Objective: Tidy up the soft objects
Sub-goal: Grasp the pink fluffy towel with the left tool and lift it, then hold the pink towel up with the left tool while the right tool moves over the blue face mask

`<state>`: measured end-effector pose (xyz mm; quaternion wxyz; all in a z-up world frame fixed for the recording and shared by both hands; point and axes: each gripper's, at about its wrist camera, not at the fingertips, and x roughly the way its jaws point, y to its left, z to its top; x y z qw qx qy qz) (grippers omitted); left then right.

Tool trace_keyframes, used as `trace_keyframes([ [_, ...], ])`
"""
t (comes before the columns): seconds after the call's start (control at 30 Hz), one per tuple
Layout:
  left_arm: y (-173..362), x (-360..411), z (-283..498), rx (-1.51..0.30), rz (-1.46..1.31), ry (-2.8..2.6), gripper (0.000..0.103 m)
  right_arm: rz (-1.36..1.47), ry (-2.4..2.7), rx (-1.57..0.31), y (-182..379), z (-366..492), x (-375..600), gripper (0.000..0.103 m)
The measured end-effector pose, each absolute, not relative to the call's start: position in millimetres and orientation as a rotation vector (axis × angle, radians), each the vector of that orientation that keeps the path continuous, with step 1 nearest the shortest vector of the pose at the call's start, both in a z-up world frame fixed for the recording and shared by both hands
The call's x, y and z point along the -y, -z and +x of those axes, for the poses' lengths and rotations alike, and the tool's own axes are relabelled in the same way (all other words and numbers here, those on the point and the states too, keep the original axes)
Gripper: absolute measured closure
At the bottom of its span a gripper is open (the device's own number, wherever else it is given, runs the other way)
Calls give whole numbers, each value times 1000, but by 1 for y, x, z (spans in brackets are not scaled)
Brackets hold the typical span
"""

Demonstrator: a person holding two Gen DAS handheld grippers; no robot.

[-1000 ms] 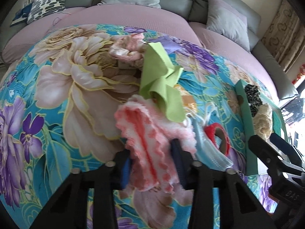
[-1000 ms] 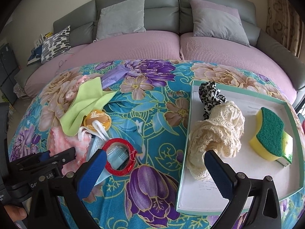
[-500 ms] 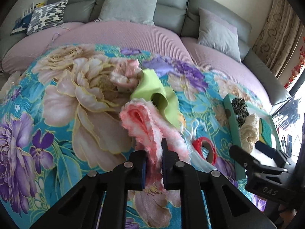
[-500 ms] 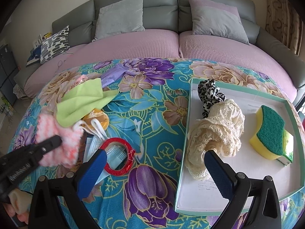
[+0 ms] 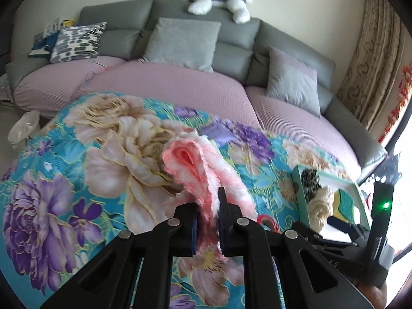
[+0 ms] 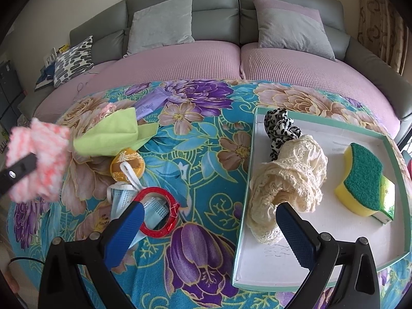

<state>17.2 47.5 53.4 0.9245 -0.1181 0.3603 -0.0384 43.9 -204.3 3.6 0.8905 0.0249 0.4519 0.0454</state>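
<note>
Left tongs (image 5: pixel 208 219) pinched tight on the pink fluffy cloth (image 5: pixel 203 164), raised above the floral table (image 5: pixel 77 180). Right tongs (image 6: pixel 208 229) spread wide, empty, low over table edge and white tray (image 6: pixel 334 221). Cloth's lower end hidden between the jaws; green cloth (image 6: pixel 116 134) partly covered.
</note>
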Motion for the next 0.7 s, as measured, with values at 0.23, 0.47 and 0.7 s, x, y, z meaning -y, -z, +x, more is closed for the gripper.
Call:
trace_keyframes([
  [0.23,-64,-80,5,-678,-301,-79,90,6,-129,-929,-6,41,193,0],
  [0.47,-56,-84,9,-704,-315,-88,90,-47,-191,-922,2,43,174,0],
  [0.7,-50,-86,10,-726,-322,-96,90,-117,-183,-932,14,49,163,0],
])
